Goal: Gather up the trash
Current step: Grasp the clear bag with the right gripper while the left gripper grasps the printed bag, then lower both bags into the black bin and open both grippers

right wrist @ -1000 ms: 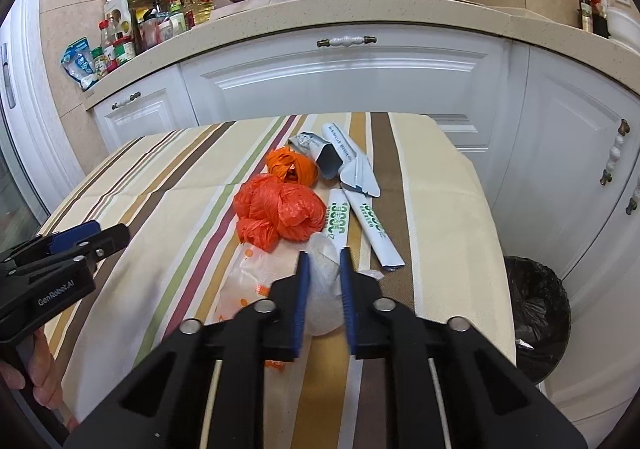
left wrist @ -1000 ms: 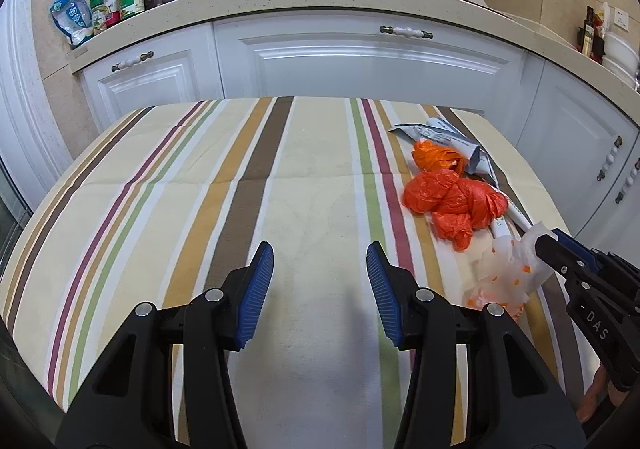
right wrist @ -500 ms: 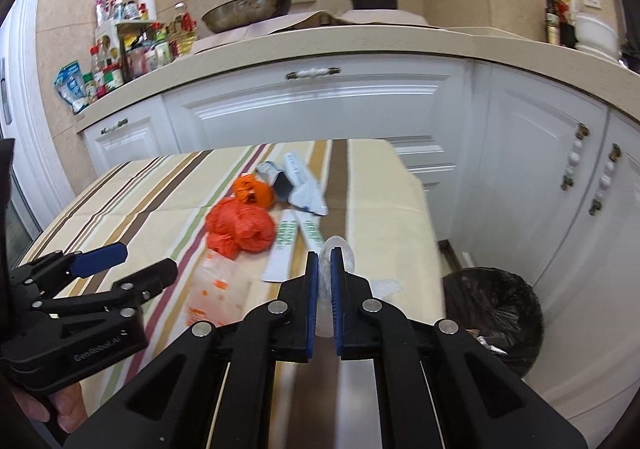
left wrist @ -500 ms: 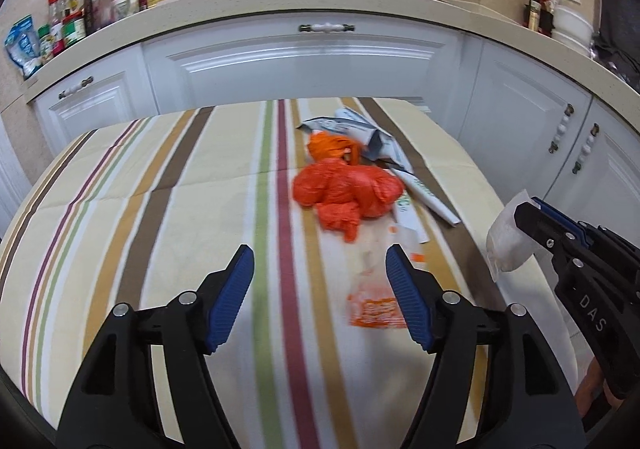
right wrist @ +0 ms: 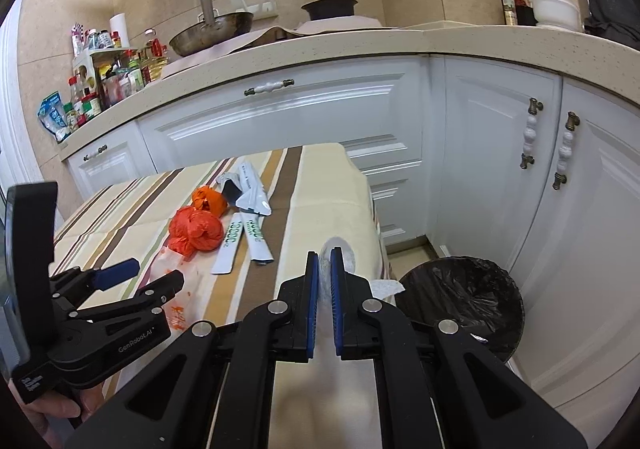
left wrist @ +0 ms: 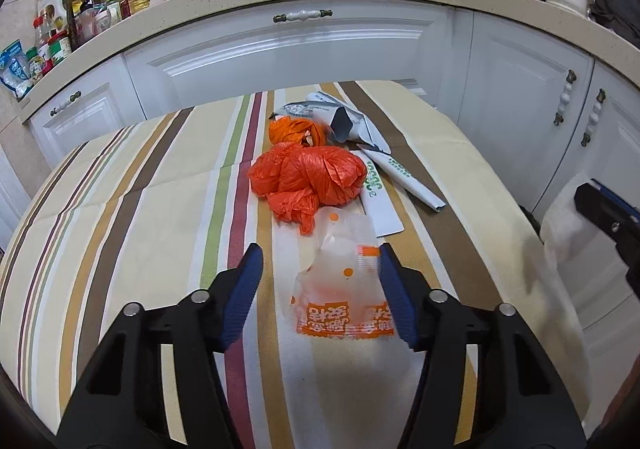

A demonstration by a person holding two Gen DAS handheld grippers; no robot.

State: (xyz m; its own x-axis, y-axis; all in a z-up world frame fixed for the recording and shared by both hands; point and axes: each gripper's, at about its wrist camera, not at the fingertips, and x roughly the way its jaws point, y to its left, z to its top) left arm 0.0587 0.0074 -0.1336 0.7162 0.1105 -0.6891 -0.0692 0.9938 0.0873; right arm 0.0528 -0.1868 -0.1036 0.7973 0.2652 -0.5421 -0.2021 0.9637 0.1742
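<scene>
While left fingers (left wrist: 256,281) gape, right fingers (right wrist: 314,289) pinch a half-hidden white wrapper (right wrist: 344,251).

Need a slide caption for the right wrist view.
Right gripper shut on white crumpled plastic wrapper, near black-lined trash bin.

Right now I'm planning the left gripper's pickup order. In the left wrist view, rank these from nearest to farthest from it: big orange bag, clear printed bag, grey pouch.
1. clear printed bag: between the open left gripper fingers, on the table.
2. big orange bag: just beyond it, mid-table.
3. grey pouch: farthest, near the table's far edge.
</scene>
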